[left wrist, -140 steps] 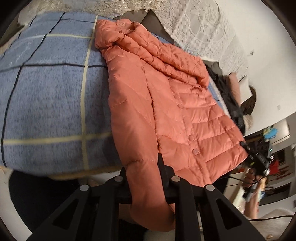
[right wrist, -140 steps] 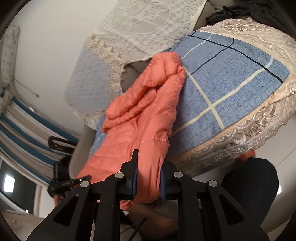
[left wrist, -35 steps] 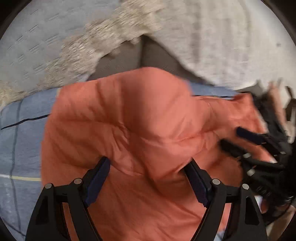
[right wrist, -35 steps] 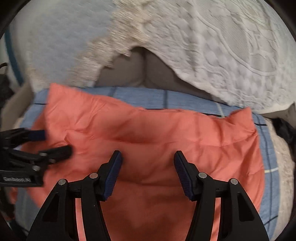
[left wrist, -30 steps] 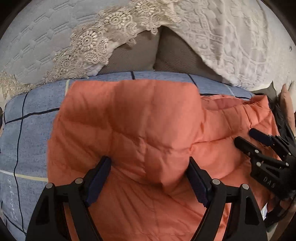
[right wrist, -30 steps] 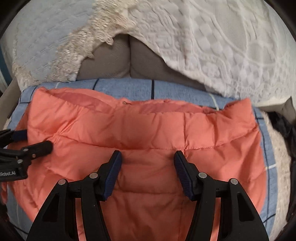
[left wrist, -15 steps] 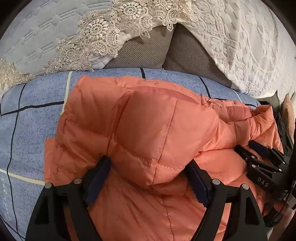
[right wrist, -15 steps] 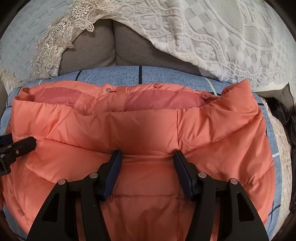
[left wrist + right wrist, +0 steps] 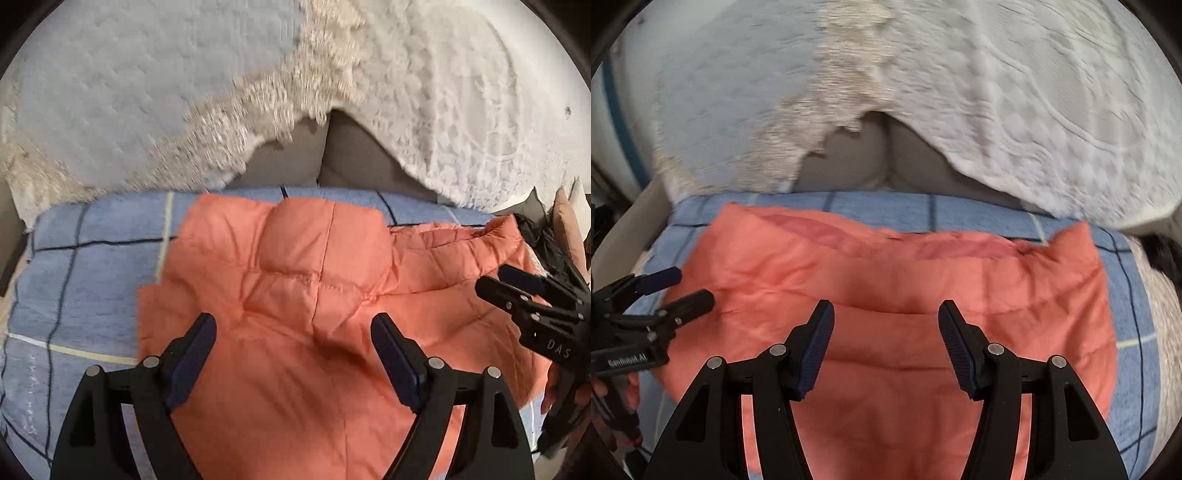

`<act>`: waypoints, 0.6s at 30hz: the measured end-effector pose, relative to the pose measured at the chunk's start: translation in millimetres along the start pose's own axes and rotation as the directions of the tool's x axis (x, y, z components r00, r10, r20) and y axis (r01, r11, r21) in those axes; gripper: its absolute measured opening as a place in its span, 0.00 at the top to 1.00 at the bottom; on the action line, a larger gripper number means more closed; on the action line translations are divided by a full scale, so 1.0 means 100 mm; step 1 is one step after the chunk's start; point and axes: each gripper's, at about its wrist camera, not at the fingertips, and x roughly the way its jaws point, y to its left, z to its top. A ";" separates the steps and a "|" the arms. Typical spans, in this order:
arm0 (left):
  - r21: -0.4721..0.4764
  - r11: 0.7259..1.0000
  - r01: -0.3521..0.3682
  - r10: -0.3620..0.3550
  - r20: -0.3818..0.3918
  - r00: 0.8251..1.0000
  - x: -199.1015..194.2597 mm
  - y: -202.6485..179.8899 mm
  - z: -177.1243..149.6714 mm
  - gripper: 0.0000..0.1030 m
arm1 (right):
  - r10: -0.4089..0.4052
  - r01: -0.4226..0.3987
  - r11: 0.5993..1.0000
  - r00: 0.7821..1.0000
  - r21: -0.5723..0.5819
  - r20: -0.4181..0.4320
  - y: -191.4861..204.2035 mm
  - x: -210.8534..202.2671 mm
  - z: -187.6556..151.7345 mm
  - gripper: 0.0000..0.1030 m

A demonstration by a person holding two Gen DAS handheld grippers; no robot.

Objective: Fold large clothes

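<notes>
1. We count one garment: a salmon-orange puffer jacket (image 9: 295, 295), folded over on itself and lying flat on a sofa seat. It fills the middle of both wrist views, from the centre down to 6 o'clock.
2. We count two grippers. Our left gripper (image 9: 293, 332) hangs over the jacket; its jaws are opening, they stand wide, and nothing is caught between them. Only the quilted fabric lies beneath.
3. Our right gripper (image 9: 885, 321) also hangs over the jacket, jaws parted and gripping nothing.
4. Each gripper shows in the other's view: the right one at 3 o'clock in the left wrist view, the left one at 9 o'clock in the right wrist view.
5. Readable writing: "DAS" in pale letters on the right gripper's body, and a white label on the left gripper's body that seems to read "GenRobot.AI", though blur makes it uncertain.
6. Under the jacket lies one blue seat cover (image 9: 92, 277) crossed by dark and cream lines.
7. At 12 o'clock we see two pale lace-edged throws (image 9: 1034, 110) draped over the grey sofa back (image 9: 332, 162).
8. A dark cloth (image 9: 1160, 254) sits at 3 o'clock, too blurred to identify.
</notes>
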 end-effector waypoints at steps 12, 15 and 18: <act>0.004 0.998 -0.064 0.064 -0.002 0.998 -0.20 0.43 -0.63 0.13 | 0.099 -0.141 0.963 0.978 -0.228 -0.185 0.73 0.78 0.06 0.41; 0.012 0.997 -0.076 0.076 -0.010 0.997 -0.14 0.51 -0.70 0.06 | 0.017 -0.062 0.974 0.980 -0.220 -0.200 0.74 1.00 0.12 0.40; -0.029 0.999 -0.039 0.039 -0.021 0.999 -0.09 0.59 -0.70 0.06 | -0.023 -0.012 0.987 0.976 -0.160 -0.217 0.68 1.12 0.22 0.40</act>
